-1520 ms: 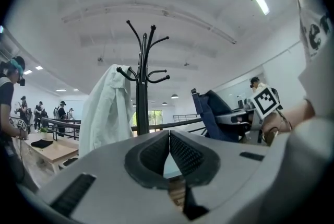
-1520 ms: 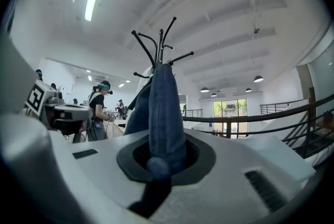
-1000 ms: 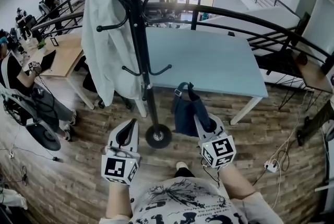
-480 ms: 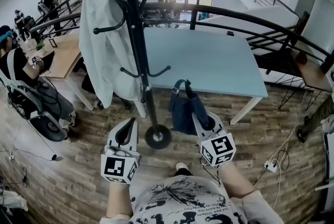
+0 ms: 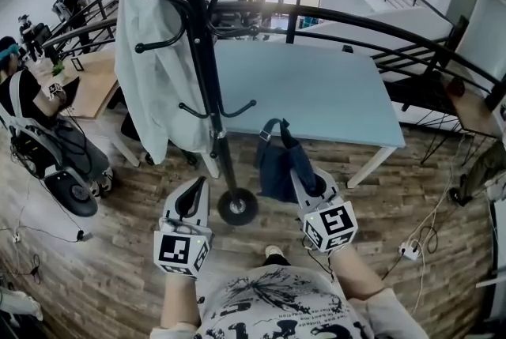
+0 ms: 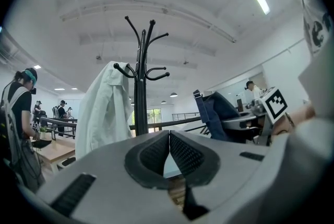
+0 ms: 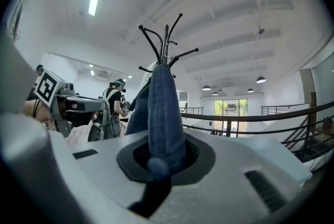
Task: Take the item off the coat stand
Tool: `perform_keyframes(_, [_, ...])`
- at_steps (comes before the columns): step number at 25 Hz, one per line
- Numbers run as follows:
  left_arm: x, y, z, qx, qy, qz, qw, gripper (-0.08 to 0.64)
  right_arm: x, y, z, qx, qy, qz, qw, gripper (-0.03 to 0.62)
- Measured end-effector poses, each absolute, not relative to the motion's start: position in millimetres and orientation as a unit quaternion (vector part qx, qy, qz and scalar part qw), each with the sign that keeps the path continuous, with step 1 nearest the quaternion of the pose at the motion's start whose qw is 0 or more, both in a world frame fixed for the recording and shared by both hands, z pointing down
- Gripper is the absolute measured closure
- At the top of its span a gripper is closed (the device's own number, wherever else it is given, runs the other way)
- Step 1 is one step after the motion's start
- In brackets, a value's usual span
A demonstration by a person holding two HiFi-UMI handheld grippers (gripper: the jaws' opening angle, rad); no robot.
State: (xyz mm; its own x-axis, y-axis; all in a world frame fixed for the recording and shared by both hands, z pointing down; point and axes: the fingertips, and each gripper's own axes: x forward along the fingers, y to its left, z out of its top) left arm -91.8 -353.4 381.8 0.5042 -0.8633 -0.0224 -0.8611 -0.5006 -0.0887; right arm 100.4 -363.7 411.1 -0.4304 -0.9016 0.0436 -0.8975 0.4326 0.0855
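Observation:
The black coat stand point(image 5: 198, 53) rises ahead of me, its round base point(image 5: 237, 205) on the wood floor. A white coat point(image 5: 150, 69) hangs on its left hooks. A dark blue bag point(image 5: 277, 163) hangs free of the stand to the right of the base, with my right gripper point(image 5: 302, 175) shut on its strap. In the right gripper view the blue strap point(image 7: 164, 108) runs up from between the pads of the right gripper point(image 7: 159, 160). My left gripper point(image 5: 192, 199) hovers left of the base, shut and empty; in its own view the left gripper point(image 6: 169, 137) has its pads meeting.
A pale blue table point(image 5: 332, 92) stands behind the stand, and a curved black railing point(image 5: 379, 25) crosses above it. A wooden desk point(image 5: 99, 80) and seated people point(image 5: 32, 116) are on the left. A power strip with cables point(image 5: 411, 252) lies on the floor at right.
The stand and coat have drifted slightly left in the head view. Both grippers keep their places, and the bag stays in the right one.

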Motion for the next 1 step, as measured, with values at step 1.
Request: perform_keyframes(1, [-91.2, -353.4, 383.1, -0.866, 0.498, -0.013, 0.044, 0.555, 100.7, -363.0, 411.1, 0.531, -0.846, -0.025, 0.041, 0.58])
